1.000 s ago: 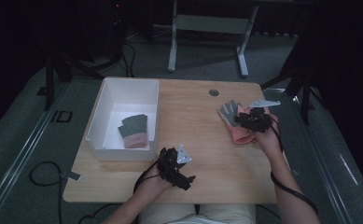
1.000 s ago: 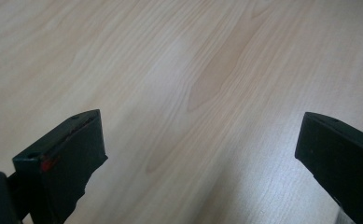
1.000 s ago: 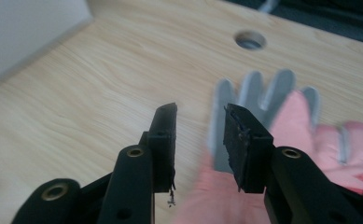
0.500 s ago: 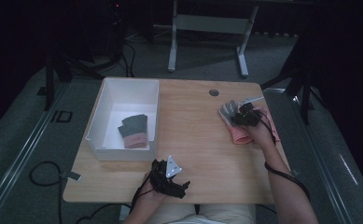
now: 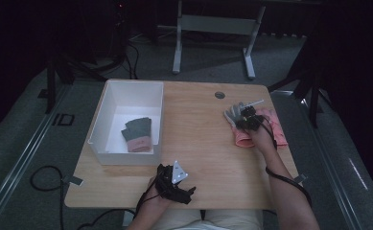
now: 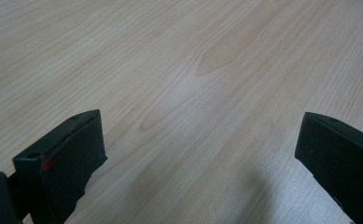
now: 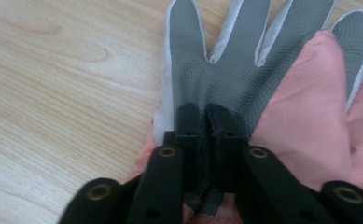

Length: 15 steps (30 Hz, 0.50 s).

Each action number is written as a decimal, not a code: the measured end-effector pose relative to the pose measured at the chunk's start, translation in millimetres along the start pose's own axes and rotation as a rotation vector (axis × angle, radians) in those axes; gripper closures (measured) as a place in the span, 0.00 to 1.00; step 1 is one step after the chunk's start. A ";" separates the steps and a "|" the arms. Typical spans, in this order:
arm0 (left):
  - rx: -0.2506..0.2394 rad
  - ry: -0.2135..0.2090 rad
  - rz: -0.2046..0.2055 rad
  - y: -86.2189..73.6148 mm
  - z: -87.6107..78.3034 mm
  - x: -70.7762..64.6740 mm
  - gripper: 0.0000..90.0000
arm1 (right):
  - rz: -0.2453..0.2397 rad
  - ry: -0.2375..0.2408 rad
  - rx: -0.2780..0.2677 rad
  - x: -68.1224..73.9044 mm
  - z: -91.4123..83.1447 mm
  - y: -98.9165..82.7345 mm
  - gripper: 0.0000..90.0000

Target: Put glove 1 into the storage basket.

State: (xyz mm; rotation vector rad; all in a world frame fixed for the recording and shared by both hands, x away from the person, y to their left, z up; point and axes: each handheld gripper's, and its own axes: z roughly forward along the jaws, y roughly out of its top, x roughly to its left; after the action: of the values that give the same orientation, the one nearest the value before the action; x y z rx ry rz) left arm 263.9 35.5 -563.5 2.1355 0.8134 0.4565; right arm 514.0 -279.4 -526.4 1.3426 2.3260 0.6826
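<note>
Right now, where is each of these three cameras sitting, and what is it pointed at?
High view: above the person's side, looking forward and down on the table; both forearms enter from below.
Left gripper view: rides the left gripper, facing bare wood between wide-apart jaws.
Right gripper view: rides the right gripper, jaws just closed, pinching the grey glove.
Shared: that glove also appears in the high view.

Pale wooden worktop (image 5: 198,139) with rounded corners, mid-frame in the high view, standing on grey floor (image 5: 35,163). Small round grommet (image 5: 219,95) near the upper edge. White bin (image 5: 108,120) resting at centre left. Grey-and-pink gloves (image 5: 270,125) lying at centre right, grey palm (image 7: 226,60) up in the right gripper view.
</note>
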 end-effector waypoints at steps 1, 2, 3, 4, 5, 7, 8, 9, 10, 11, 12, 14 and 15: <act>-0.004 0.005 0.002 0.5 -0.2 0.2 0.02 | 0.029 0.006 -0.007 -0.9 -3.1 1.9 0.97; -0.006 0.011 0.004 0.9 -0.4 0.5 0.02 | 0.044 0.015 -0.011 -1.3 -5.6 3.4 0.97; -0.008 0.012 0.005 1.2 -0.5 0.8 0.02 | 0.053 0.021 -0.014 -0.7 -8.4 4.9 0.97; -0.012 0.013 0.004 1.5 -1.0 1.3 0.02 | 0.055 0.020 -0.022 0.2 -10.8 6.0 0.98; -0.011 0.015 0.005 1.7 -1.2 1.6 0.02 | 0.062 0.024 -0.032 2.6 -16.7 8.1 0.98; -0.016 0.018 0.006 1.6 -1.5 1.7 0.02 | 0.068 0.029 -0.047 4.2 -21.0 9.4 0.98; -0.017 0.017 0.005 1.7 -1.7 2.5 0.02 | 0.080 0.036 -0.103 14.2 -41.5 13.6 0.98; -0.016 0.017 0.005 1.8 -1.5 2.5 0.02 | 0.090 0.039 -0.124 19.3 -49.7 15.1 0.98; -0.017 0.014 0.006 1.7 -1.2 2.6 0.02 | 0.093 0.045 -0.136 23.5 -56.0 15.8 0.98; -0.014 0.013 0.008 1.7 -1.0 2.6 0.02 | 0.104 0.045 -0.158 28.9 -64.6 16.1 0.98; -0.014 0.015 0.009 1.6 -0.8 2.0 0.02 | 0.117 0.047 -0.181 34.8 -73.3 16.0 0.98; -0.015 0.016 0.012 1.5 -1.0 1.4 0.02 | 0.141 0.054 -0.219 46.4 -90.1 13.7 0.98; -0.017 0.017 0.014 1.6 -1.4 1.3 0.02 | 0.150 0.052 -0.238 52.4 -97.5 12.4 0.98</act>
State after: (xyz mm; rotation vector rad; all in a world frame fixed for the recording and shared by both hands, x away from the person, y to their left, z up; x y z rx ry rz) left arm 264.7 36.3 -561.3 2.1254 0.8023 0.4873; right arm 445.5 -250.0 -443.6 1.4127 2.1171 1.0165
